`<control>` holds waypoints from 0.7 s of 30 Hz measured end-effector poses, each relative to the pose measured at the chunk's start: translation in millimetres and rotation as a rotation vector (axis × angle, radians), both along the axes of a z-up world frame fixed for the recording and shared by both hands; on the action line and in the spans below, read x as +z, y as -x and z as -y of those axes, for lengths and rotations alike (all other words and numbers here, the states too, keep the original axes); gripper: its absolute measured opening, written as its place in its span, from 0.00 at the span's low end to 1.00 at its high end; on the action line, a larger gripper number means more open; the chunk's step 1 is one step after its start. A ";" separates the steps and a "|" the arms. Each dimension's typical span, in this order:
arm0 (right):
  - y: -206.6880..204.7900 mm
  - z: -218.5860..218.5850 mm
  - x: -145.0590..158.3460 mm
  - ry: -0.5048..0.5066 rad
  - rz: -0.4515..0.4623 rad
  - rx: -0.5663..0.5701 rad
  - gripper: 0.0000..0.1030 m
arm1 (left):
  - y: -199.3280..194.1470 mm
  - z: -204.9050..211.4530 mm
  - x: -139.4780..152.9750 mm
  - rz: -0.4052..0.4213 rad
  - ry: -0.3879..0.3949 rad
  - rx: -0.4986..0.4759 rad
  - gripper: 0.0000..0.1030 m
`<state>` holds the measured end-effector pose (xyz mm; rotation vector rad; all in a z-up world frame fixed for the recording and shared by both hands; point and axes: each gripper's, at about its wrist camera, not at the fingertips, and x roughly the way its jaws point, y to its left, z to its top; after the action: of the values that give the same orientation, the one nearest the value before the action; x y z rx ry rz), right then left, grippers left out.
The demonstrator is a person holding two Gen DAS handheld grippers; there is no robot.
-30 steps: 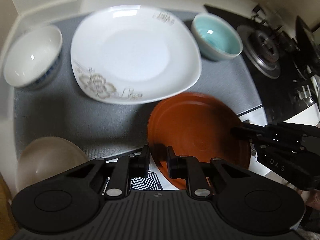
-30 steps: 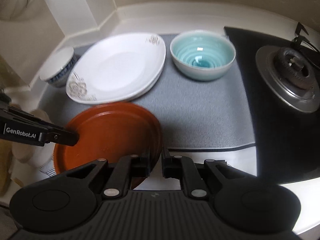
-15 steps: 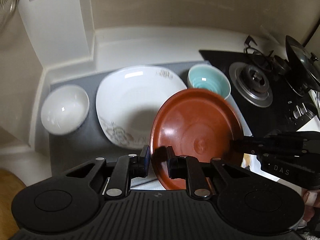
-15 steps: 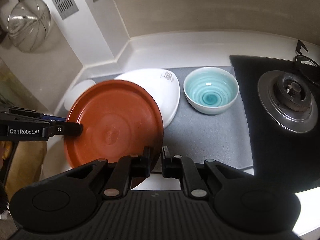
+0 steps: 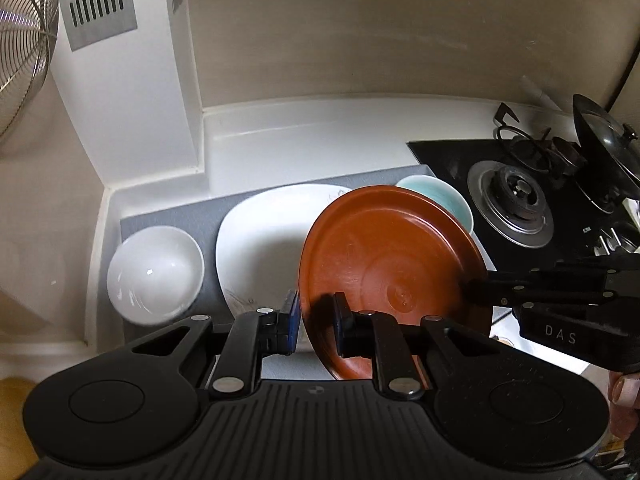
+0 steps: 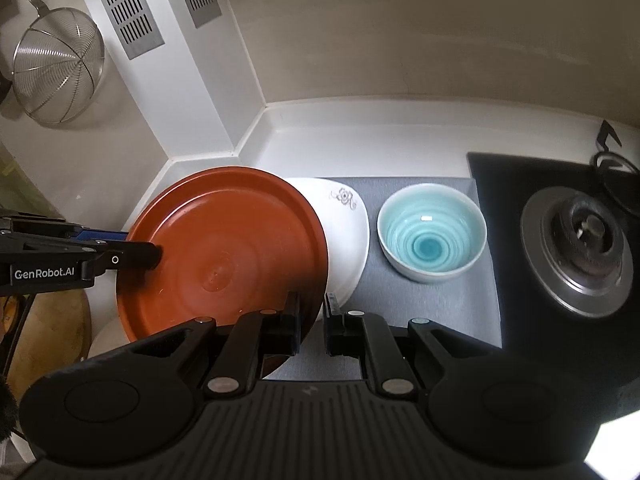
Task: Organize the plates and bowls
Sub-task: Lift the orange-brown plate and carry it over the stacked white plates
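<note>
A round red-brown plate point(image 5: 384, 260) hangs tilted above the counter, held at two sides. My left gripper point(image 5: 316, 312) is shut on its left rim. My right gripper point(image 6: 312, 312) is shut on the opposite rim of the same plate point(image 6: 224, 248). Below and behind it lies a white square plate point(image 5: 260, 240) with a flower print, partly hidden by the red plate. A teal bowl point(image 6: 432, 236) stands to the right on the grey mat point(image 6: 420, 312). A white bowl point(image 5: 156, 272) stands at the mat's left end.
A black gas stove point(image 6: 580, 248) fills the right side, with a dark pan lid point(image 5: 604, 160) beyond it. A wire strainer point(image 6: 56, 64) hangs on the left wall. A wooden board point(image 6: 52, 340) lies at the lower left. White walls close the back corner.
Both grippers have risen with the red plate. It has left the counter's front edge and now hangs over the white plate. Both views now take in more wall.
</note>
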<state>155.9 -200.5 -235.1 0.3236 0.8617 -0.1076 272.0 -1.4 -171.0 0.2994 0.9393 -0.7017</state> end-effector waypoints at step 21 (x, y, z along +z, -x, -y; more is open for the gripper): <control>-109.9 10.4 -81.7 0.077 -0.048 -0.041 0.11 | -86.1 36.3 -97.9 -0.080 -0.110 0.121 0.17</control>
<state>265.8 -210.9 -316.8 0.2677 0.8959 -0.1869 358.1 -37.7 -268.9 0.3104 1.0654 -0.5555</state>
